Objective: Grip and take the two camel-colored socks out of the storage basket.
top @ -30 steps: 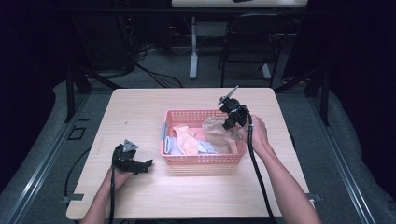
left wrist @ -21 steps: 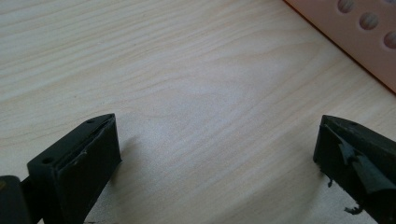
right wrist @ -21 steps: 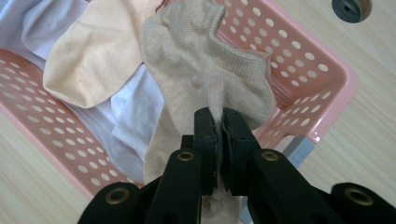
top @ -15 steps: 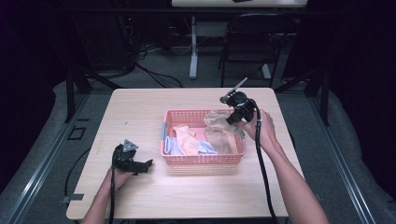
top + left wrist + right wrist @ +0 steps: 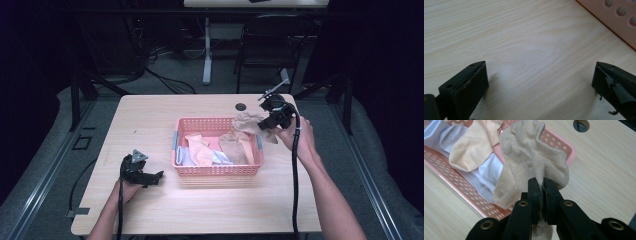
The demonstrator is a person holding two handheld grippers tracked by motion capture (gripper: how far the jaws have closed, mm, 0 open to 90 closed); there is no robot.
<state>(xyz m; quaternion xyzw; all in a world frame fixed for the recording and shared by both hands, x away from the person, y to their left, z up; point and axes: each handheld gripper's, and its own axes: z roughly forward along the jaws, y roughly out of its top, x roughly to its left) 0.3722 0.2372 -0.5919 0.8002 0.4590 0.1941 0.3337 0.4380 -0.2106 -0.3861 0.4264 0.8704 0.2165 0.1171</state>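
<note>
One beige sock [image 5: 248, 121] lifted out of pink basket [image 5: 218, 170] by right gripper [image 5: 269, 121].
Compared with a second ago, sock is raised and carried toward 2 o'clock, now hanging over the basket's far right corner, pinched tight between closed jaws; remaining socks [image 5: 202, 150] are left inside. Left gripper [image 5: 154, 177] is kept parked at 8 o'clock, jaws wide, empty. Set-down is judged next.

We see a light wooden table [image 5: 210, 200]; a pink basket [image 5: 218, 170] sits just right of centre, a cable hole [image 5: 241, 106] at twelve o'clock.
</note>
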